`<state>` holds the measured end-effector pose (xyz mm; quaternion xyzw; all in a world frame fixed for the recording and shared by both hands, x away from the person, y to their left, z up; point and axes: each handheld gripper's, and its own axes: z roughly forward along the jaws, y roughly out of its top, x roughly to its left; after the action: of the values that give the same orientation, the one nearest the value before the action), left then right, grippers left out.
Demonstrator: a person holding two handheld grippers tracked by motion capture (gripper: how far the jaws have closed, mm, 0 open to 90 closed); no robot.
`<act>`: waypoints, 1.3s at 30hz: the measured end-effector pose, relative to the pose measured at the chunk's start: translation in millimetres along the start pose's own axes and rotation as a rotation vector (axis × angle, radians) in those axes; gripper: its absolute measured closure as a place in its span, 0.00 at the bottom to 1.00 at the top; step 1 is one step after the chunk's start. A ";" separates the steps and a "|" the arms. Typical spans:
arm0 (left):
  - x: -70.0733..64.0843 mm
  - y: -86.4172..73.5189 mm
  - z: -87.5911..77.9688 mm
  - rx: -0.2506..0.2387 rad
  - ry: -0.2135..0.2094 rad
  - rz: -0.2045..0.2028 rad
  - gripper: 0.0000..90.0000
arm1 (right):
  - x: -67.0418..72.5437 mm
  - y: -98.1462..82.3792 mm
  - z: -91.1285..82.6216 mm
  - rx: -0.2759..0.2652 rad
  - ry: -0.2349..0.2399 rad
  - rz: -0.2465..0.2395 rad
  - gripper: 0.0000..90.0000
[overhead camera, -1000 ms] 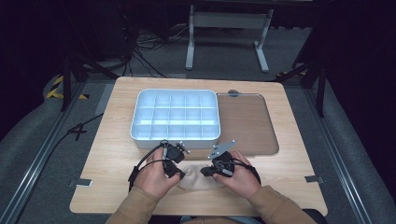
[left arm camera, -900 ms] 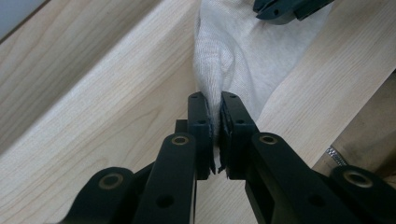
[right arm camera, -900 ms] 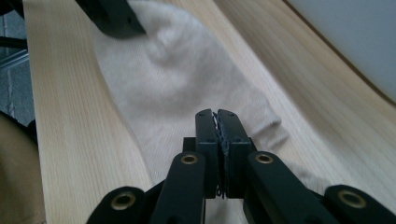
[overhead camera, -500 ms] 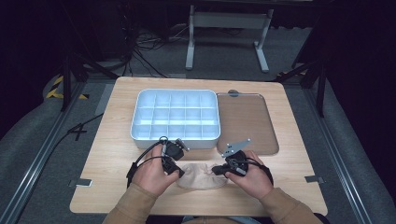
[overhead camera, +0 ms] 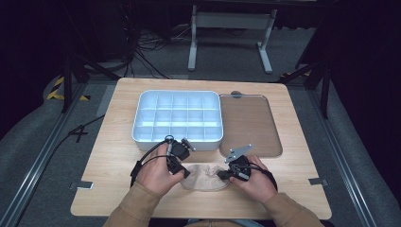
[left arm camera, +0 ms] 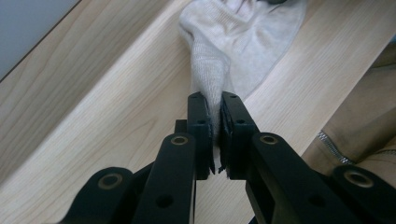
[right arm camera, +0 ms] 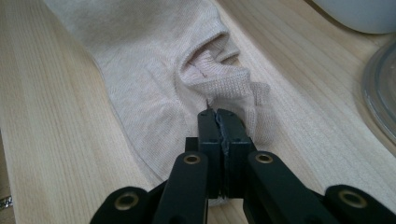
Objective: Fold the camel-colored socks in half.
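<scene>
Sock (overhead camera: 204, 176) sits at the counter's (overhead camera: 118, 142) 6 o'clock edge, pinched by both the left hand-held gripper (left arm camera: 213, 122) and right hand-held gripper (right arm camera: 218, 122), which just pulled toward 3 o'clock, so it's probably getting stretched flat.

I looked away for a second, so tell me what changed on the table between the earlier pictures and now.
The right gripper moved rightward, away from the left gripper, stretching the beige sock out wider between them. Both stay shut on the sock's ends. The compartment box and the brown tray stayed put.
</scene>
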<state>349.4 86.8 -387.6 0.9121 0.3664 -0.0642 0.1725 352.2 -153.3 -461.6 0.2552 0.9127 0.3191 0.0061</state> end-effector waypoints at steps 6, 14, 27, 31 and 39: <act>-5.7 7.3 -2.0 -0.044 -0.018 0.027 0.93 | 0.8 0.5 1.8 -0.007 0.005 -0.023 1.00; -10.0 15.5 0.1 -0.054 -0.037 0.057 0.93 | 2.4 4.3 6.6 -0.011 0.043 -0.046 1.00; -18.9 33.5 18.5 -0.021 -0.060 0.085 0.93 | 2.9 4.6 8.7 -0.025 0.054 -0.040 1.00; -20.8 37.9 25.3 -0.014 -0.068 0.082 0.93 | 3.0 3.8 8.5 -0.029 0.053 -0.036 1.00; -19.0 40.5 36.1 -0.008 -0.052 0.076 0.93 | 4.4 2.3 7.4 -0.034 0.051 -0.040 0.99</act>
<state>363.9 34.2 -405.8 0.9226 0.3271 -0.0799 0.1881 350.7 -145.4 -465.4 0.2286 0.9119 0.3407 -0.0064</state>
